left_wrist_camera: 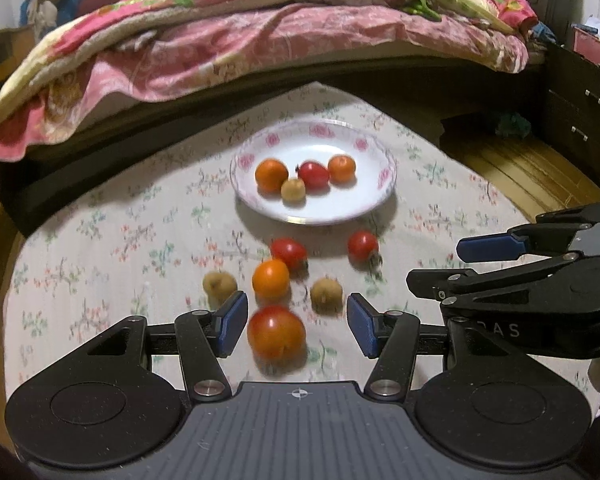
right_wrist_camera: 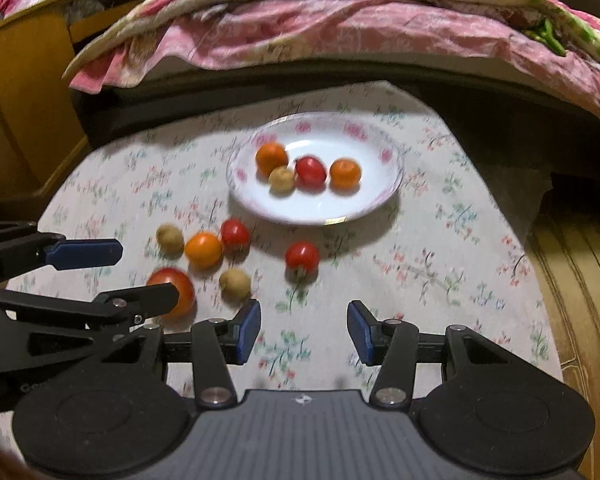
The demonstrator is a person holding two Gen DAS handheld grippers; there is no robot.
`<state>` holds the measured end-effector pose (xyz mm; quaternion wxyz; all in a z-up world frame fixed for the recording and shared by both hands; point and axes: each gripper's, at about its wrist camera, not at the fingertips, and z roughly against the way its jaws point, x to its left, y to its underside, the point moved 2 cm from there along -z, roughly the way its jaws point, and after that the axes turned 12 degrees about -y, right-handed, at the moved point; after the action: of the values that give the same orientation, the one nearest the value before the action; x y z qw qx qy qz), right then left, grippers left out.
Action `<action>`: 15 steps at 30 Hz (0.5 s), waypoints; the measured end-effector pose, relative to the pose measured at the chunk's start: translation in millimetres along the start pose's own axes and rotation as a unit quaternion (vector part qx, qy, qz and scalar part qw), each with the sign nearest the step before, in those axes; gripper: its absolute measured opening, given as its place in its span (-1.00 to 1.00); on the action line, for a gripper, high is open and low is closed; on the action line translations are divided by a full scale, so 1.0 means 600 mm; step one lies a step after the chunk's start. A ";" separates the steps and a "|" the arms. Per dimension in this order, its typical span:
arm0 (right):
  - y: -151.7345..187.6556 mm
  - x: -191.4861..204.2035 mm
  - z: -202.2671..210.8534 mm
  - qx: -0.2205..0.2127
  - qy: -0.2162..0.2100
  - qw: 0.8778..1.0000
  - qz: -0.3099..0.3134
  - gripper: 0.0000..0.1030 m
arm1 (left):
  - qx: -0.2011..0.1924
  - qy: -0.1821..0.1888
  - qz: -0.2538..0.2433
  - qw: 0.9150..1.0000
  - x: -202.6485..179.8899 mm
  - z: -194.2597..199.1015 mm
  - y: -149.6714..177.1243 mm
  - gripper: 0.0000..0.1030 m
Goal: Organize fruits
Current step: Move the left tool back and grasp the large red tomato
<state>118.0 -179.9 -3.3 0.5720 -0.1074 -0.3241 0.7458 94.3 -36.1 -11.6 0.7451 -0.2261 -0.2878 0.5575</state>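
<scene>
Left gripper stands wide, its blue pads either side of the large tomato at the near edge of the cluster, neither pad touching it as far as the blur lets me tell; right gripper is just as wide and empty, over bare cloth to the right of the loose fruit. That tomato looks the likely next pick, and the risk is plain: it is round and smooth, so a close that lands off-centre could squirt it forward into the orange just beyond, and that one touches a small red tomato. A brown fruit lies just beside the right pad, another brown fruit by the left pad, so a sloppy descent could knock either rolling. One more red tomato lies apart, nearer the plate, which already holds four fruits bunched toward its left and middle; the right part is free for setting down. Beyond it the floral cloth ends close under the dark bed frame, and on the right it drops to wooden floor, where a runaway fruit would be lost
</scene>
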 end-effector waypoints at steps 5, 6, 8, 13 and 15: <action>0.017 0.011 -0.013 0.030 -0.005 0.999 0.013 -0.03 | 0.018 0.003 -0.007 1.000 0.001 -0.008 0.029 0.25; 0.017 0.009 -0.014 0.031 -0.002 0.999 0.013 -0.03 | 0.018 0.008 -0.003 1.000 0.002 -0.013 0.034 0.29; 0.016 0.005 -0.019 0.032 0.005 0.999 0.013 -0.03 | 0.034 0.022 0.003 0.999 0.001 -0.027 0.035 0.28; 0.009 0.000 -0.035 0.042 0.001 0.999 0.010 -0.03 | 0.034 0.017 0.008 0.999 0.008 -0.043 0.033 0.34; 0.007 0.001 -0.037 0.042 0.000 0.999 0.013 -0.03 | 0.041 0.011 0.013 0.999 0.012 -0.053 0.034 0.34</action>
<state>126.2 -171.8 -22.7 0.5666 -0.0875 -0.2906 0.7660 103.1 -23.9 -46.9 0.7496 -0.2053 -0.2529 0.5762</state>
